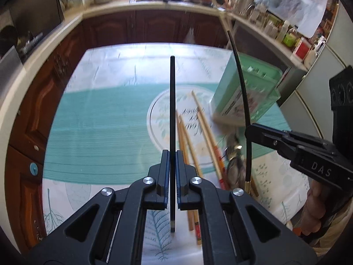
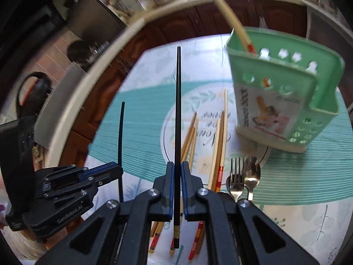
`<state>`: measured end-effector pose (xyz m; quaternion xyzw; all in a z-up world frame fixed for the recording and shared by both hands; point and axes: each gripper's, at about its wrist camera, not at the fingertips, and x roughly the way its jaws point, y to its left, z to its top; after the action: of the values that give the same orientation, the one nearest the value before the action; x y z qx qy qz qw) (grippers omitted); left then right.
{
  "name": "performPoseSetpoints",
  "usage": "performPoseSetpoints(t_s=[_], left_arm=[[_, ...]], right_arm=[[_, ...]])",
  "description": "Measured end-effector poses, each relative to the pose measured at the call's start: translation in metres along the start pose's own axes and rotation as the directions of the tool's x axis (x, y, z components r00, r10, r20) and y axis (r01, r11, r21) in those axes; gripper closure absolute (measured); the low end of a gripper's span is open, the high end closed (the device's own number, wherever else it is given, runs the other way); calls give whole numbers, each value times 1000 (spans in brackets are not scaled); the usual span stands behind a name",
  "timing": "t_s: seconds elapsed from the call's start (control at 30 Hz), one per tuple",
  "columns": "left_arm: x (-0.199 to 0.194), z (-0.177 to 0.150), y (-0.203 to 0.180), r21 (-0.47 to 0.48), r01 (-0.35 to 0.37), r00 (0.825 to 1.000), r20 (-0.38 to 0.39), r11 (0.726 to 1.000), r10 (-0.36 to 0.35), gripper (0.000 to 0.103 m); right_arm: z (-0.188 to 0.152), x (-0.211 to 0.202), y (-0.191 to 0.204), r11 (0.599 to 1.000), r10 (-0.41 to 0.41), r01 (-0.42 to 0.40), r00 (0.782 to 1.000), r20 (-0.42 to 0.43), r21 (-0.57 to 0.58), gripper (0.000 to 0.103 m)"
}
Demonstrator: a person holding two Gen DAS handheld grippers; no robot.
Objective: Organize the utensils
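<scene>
My left gripper [image 1: 173, 154] is shut on a black chopstick [image 1: 172, 101] that points away from me above the table. My right gripper [image 2: 175, 165] is shut on a second black chopstick [image 2: 177, 101]; it also shows in the left wrist view [image 1: 242, 88] at the right. A green utensil holder [image 2: 284, 92] stands at the table's right, with one pale chopstick [image 2: 231, 22] leaning in it. Several wooden chopsticks [image 2: 218, 137] lie on the round mat below the grippers. A fork [image 2: 236, 176] and a spoon [image 2: 252, 174] lie near the holder.
The table has a teal and white patterned cloth [image 1: 99, 121]. Brown kitchen cabinets [image 1: 154, 26] and a pale countertop [image 1: 44, 48] ring the table. Shelves with bottles and jars [image 1: 286, 33] stand at the right.
</scene>
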<state>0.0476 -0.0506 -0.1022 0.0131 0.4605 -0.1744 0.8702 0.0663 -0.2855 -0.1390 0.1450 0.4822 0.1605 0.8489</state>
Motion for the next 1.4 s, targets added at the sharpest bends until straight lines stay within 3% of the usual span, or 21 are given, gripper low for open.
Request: performPoseSetpoints(t_s=[0.2, 0.37, 0.53, 0.67, 0.73, 0.87, 0.97, 1.1, 1.2, 1.27, 1.33, 1.4], left_arm=[[-54, 43, -31, 41, 27, 988, 151, 999, -33, 103], [-102, 97, -59, 80, 49, 958, 279, 996, -69, 103], [-130, 137, -81, 101, 55, 941, 328, 993, -86, 103], [-132, 152, -90, 118, 30, 944, 324, 993, -67, 103], [-125, 154, -90, 146, 7, 950, 309, 989, -52, 103], [-90, 141, -86, 210, -78, 960, 281, 975, 17, 103], [-54, 127, -80, 263, -132, 967, 245, 956, 66, 103], [-17, 106, -70, 356, -139, 973, 223, 924, 61, 103], [1, 101, -57, 358, -39, 987, 162, 933, -21, 103], [14, 100, -48, 355, 16, 991, 122, 935, -64, 103], [26, 95, -43, 374, 13, 989, 133, 927, -68, 103], [41, 89, -43, 414, 4, 990, 129, 910, -63, 103]], right_arm=[[-1, -49, -16, 997, 69, -72, 977, 204, 4, 98], [16, -86, -30, 999, 44, -47, 928, 369, -1, 98], [39, -107, -46, 998, 39, -55, 890, 454, 23, 98], [60, -113, -54, 998, 31, -57, 851, 525, 34, 98], [68, -114, -57, 998, 19, -48, 832, 555, 37, 97], [78, -113, -62, 999, -16, -9, 766, 643, 35, 97], [83, -106, -63, 999, -34, 26, 734, 679, 21, 97], [81, -88, -58, 994, -58, 106, 721, 691, -26, 97], [74, -77, -56, 984, -77, 166, 700, 710, -57, 97], [71, -71, -56, 978, -86, 195, 702, 707, -75, 97], [68, -66, -57, 972, -101, 220, 708, 699, -82, 97], [65, -59, -59, 967, -114, 238, 727, 677, -93, 97]])
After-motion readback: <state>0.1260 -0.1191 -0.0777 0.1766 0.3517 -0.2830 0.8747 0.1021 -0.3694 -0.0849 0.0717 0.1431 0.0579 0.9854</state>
